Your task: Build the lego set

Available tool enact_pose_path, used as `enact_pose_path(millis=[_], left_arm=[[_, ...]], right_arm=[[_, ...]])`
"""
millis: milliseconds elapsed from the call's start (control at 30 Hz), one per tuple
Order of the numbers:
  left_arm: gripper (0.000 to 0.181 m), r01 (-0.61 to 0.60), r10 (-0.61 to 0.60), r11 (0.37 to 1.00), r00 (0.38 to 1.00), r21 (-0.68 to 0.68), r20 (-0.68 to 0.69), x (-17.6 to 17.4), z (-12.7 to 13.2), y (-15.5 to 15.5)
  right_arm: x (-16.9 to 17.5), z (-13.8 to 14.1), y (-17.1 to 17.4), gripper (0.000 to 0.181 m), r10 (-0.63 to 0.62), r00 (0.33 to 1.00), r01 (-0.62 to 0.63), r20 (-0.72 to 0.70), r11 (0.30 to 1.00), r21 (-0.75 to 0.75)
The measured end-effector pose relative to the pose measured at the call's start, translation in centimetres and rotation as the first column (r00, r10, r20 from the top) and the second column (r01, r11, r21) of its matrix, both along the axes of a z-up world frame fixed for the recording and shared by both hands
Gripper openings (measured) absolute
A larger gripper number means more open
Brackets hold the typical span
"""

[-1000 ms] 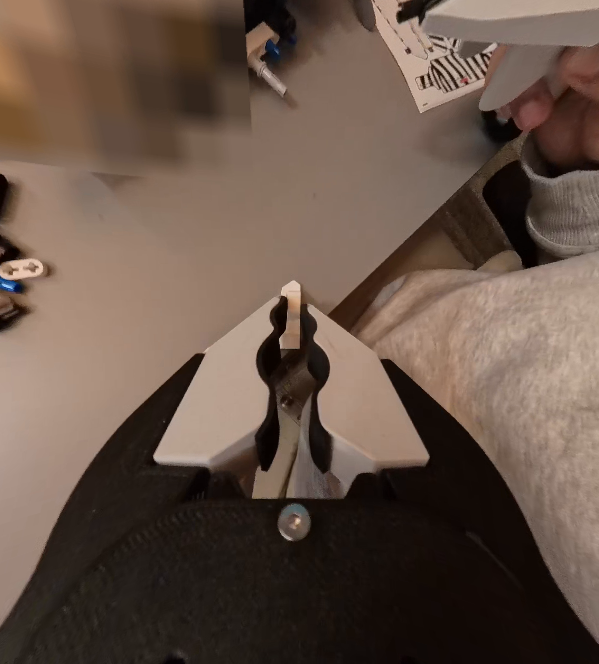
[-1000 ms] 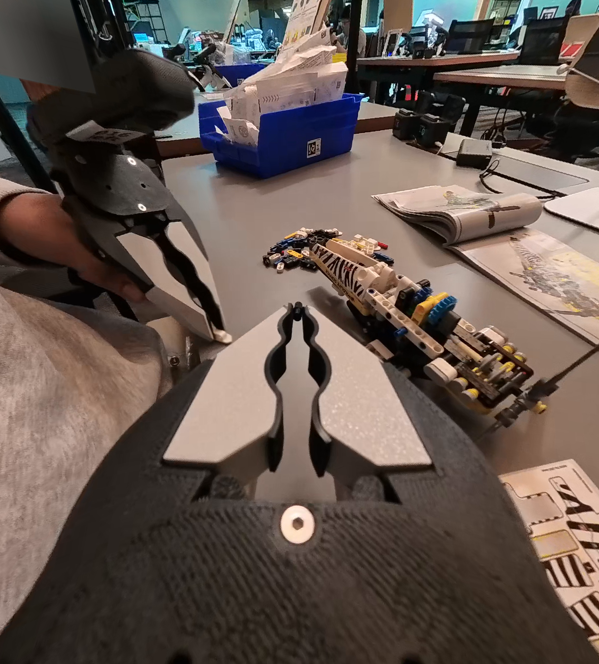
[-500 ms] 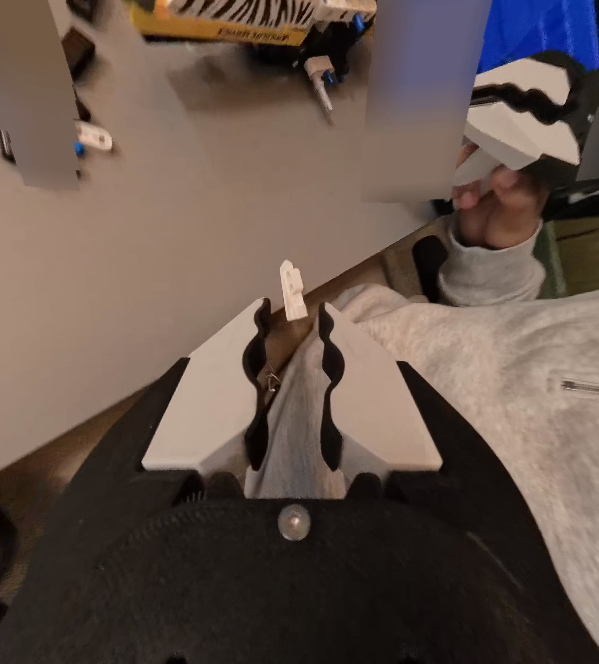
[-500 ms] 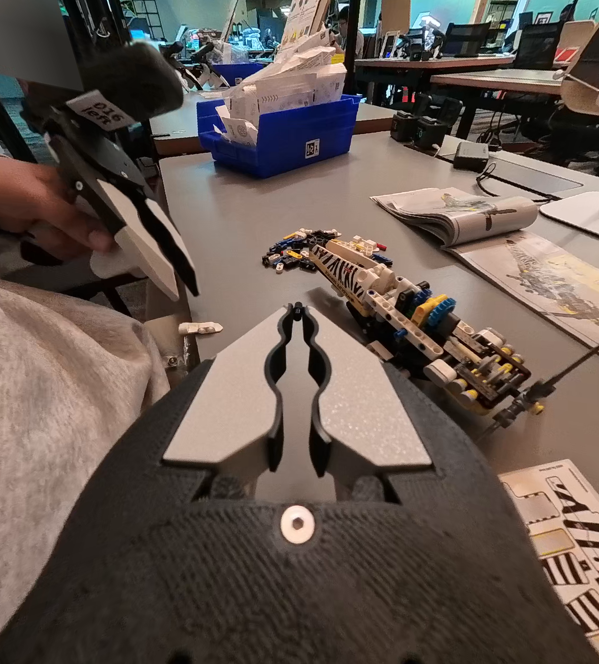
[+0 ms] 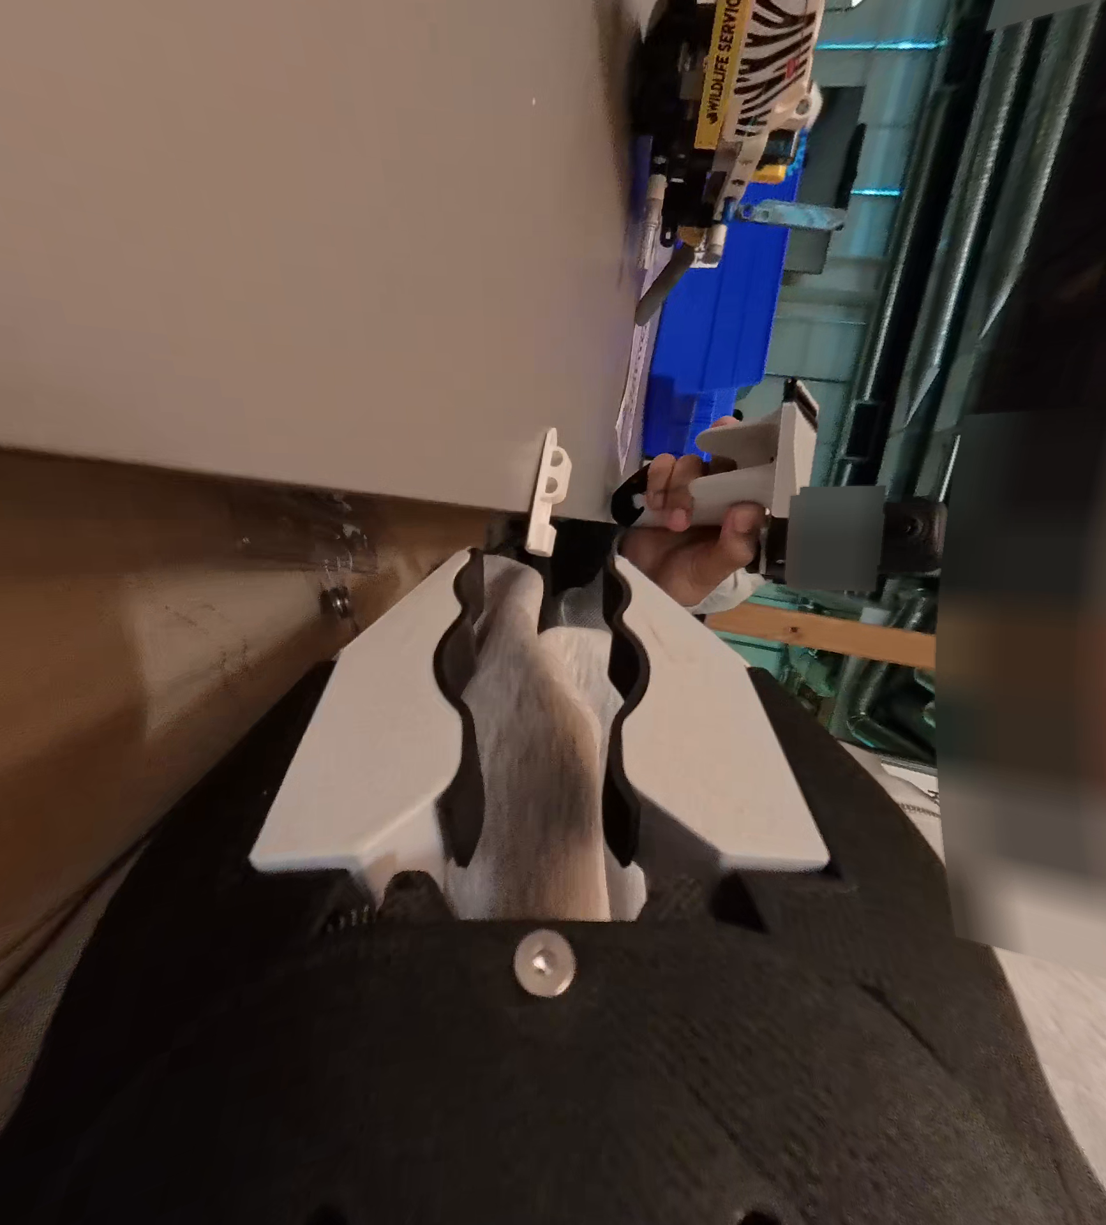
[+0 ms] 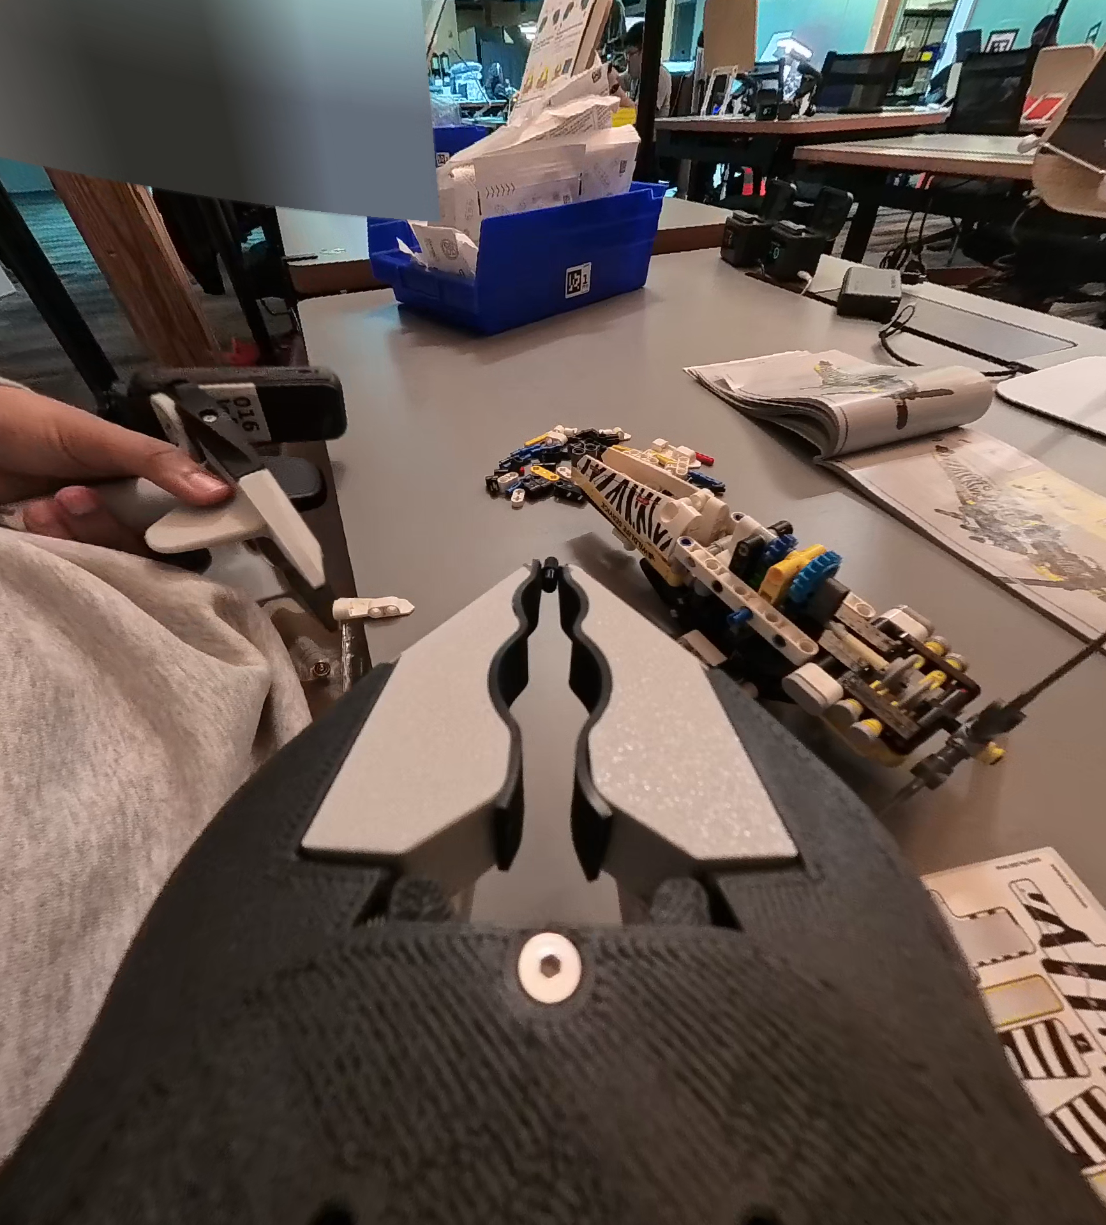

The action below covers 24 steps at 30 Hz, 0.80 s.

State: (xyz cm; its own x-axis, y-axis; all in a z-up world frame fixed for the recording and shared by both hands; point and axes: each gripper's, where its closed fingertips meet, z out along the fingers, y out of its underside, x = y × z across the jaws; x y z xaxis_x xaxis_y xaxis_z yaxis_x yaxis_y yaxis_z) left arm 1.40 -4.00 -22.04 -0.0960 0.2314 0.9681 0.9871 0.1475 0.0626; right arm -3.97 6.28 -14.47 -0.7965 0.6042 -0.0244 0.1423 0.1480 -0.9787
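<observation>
A small white lego piece [image 6: 372, 607] lies at the near left edge of the grey table [image 6: 470, 371]; it also shows in the left wrist view [image 5: 550, 500]. My left gripper [image 5: 540, 563] is open and empty, rolled sideways just short of that piece, over a grey-sleeved lap. It shows in the right wrist view [image 6: 285, 530] too. My right gripper [image 6: 549, 571] is shut on a small black piece at its tips, above the table's near edge. The zebra-striped lego model [image 6: 736, 583] lies to the right of it, and also shows in the left wrist view [image 5: 755, 86].
A pile of loose parts [image 6: 556, 467] lies behind the model. A blue bin [image 6: 517, 265] of papers stands at the back. An open instruction booklet [image 6: 868, 404] lies at the right, a sticker sheet [image 6: 1067, 1034] at the near right. A wooden table frame [image 5: 106, 630] runs under the edge. There is about 15 cm between the tips of the two grippers.
My left gripper opened and let go of the white piece, which now rests on the table edge. The gripper rolled sideways and drew back. My right gripper stayed still.
</observation>
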Motion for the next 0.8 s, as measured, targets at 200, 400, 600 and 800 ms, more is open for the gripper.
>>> enact_pose_path(millis=[200, 400, 600, 800], left_arm=[[0.035, -0.017, 0.016, 0.999, 1.000, 0.049, 0.017, -0.6, -0.1, 0.8], [0.007, -0.042, 0.041, 0.996, 0.999, 0.077, 0.020, -0.9, -0.1, 0.5], [0.006, -0.005, 0.013, 0.977, 0.999, 0.214, -0.035, -0.2, 3.8, 1.6], [0.006, 0.167, -0.133, 0.981, 0.947, 0.094, -0.294, -0.4, 4.9, 3.6]], right_arm=[[0.0, -0.2, -0.1, 0.003, 0.003, 1.000, -0.003, 0.002, 1.000, 0.005], [0.0, -0.1, -0.1, 0.003, 0.004, 1.000, -0.004, 0.003, 1.000, 0.001], [0.4, 0.0, -0.7, 0.003, 0.036, 0.999, -0.036, 0.016, 0.999, -0.017], [2.5, 0.6, -3.7, 0.002, 0.194, 0.978, -0.185, 0.072, 0.976, -0.119]])
